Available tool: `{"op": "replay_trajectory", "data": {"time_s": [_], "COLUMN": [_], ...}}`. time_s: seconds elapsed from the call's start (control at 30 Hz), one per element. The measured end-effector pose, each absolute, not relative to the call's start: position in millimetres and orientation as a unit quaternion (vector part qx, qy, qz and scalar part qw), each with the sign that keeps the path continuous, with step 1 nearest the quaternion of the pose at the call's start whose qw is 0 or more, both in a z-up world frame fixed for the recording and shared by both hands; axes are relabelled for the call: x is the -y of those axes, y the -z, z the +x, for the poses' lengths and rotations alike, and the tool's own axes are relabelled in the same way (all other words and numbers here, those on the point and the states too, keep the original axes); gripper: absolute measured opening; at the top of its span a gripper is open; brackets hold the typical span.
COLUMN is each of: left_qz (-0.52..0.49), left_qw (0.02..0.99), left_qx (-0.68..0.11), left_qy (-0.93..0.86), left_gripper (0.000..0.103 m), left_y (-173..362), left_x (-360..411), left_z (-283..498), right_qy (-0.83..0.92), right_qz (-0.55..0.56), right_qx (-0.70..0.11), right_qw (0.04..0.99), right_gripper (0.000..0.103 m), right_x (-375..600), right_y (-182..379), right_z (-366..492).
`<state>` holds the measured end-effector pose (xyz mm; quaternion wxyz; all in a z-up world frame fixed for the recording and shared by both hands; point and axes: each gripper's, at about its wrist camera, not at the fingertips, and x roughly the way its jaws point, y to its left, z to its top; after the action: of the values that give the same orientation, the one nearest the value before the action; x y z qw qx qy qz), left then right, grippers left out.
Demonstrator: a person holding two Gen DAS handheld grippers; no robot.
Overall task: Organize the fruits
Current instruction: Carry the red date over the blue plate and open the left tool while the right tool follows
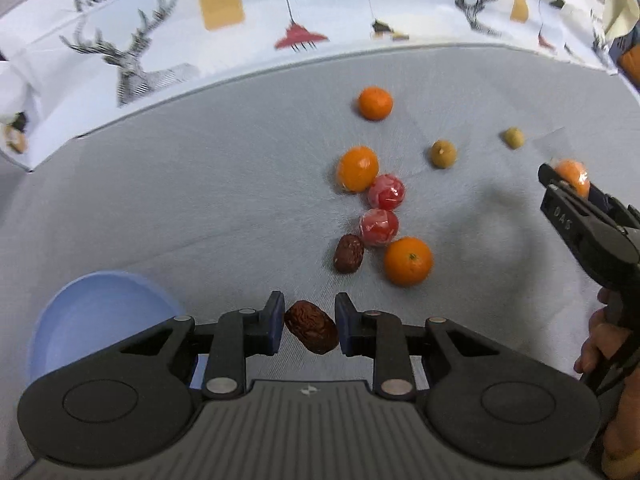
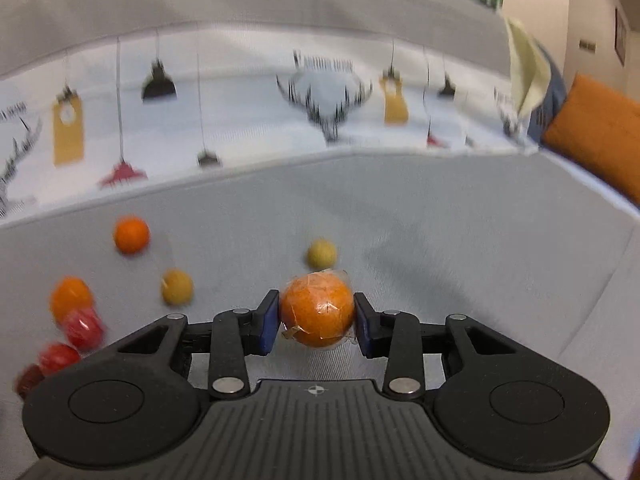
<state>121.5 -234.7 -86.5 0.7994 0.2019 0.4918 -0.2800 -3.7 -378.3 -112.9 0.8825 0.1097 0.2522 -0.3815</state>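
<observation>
My left gripper (image 1: 310, 322) is shut on a wrinkled brown date (image 1: 311, 332), held just above the grey cloth. My right gripper (image 2: 316, 316) is shut on a plastic-wrapped orange (image 2: 317, 310); it also shows at the right edge of the left wrist view (image 1: 573, 174). On the cloth lie three oranges (image 1: 408, 261) (image 1: 357, 168) (image 1: 375, 103), two wrapped red fruits (image 1: 379, 227) (image 1: 386, 191), a second date (image 1: 348, 253) and two small yellow-green fruits (image 1: 443, 154) (image 1: 513, 137).
A light blue bowl (image 1: 72, 320) sits at the near left beside my left gripper. A deer-patterned white cloth (image 1: 160, 40) borders the grey cloth at the back. An orange cushion (image 2: 600, 132) lies at the far right.
</observation>
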Motion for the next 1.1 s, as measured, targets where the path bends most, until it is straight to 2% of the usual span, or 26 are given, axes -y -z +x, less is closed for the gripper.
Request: {"op": "replay_trajectory", "data": {"time_s": [0.17, 0.5, 0.8, 1.1], "left_qz": [0.206, 0.164, 0.134, 0.103], "left_qw": [0.812, 0.831, 0.841, 0.862], "left_qx": [-0.468, -0.449, -0.444, -0.426], "left_qy": [0.282, 0.284, 0.278, 0.254], "left_gripper": [0.03, 0.03, 0.03, 0.03], "left_y": [33, -35, -51, -67], "left_x": [199, 113, 35, -16], "left_z": [88, 30, -7, -29], "right_qy": [0.343, 0.224, 0.185, 0.157], "right_qz": [0.11, 0.133, 0.115, 0.093], "right_qx": [-0.213, -0.21, -0.199, -0.19], "right_qw": [0.909, 0.942, 0.955, 0.965], "right_gripper": [0.04, 0.04, 0.04, 0.04], "right_x": [335, 219, 141, 104], "right_y": [49, -40, -66, -79], "right_z": [-51, -148, -182, -192]}}
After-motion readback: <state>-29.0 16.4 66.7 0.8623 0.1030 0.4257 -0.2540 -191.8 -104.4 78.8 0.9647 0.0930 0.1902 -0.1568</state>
